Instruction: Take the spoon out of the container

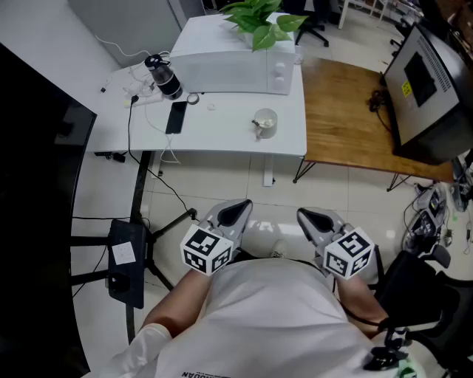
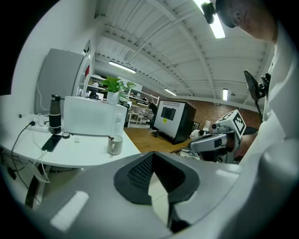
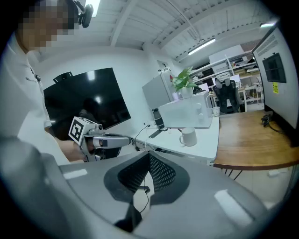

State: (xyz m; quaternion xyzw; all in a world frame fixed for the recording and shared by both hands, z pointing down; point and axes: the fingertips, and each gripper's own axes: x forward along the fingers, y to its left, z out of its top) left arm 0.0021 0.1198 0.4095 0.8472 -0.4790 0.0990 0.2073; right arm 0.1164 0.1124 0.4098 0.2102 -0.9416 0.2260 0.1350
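A pale mug (image 1: 264, 122) stands on the white table (image 1: 222, 136), in front of the microwave; a small spoon handle seems to poke out at its left rim. The same mug (image 2: 114, 144) shows far off in the left gripper view, and the mug (image 3: 189, 137) also shows in the right gripper view. Both grippers are held low against the person's body, well short of the table. My left gripper (image 1: 240, 209) (image 2: 152, 156) is shut with nothing in it. My right gripper (image 1: 309, 216) (image 3: 149, 156) has its jaws together and is empty too.
A white microwave (image 1: 236, 63) with a green plant (image 1: 259, 22) on top stands at the table's back. A black bottle (image 1: 164, 76), a phone (image 1: 176, 117) and cables lie to the left. A wooden table (image 1: 355, 111) with a dark monitor (image 1: 429, 88) adjoins on the right. A black stand (image 1: 126, 258) sits on the floor.
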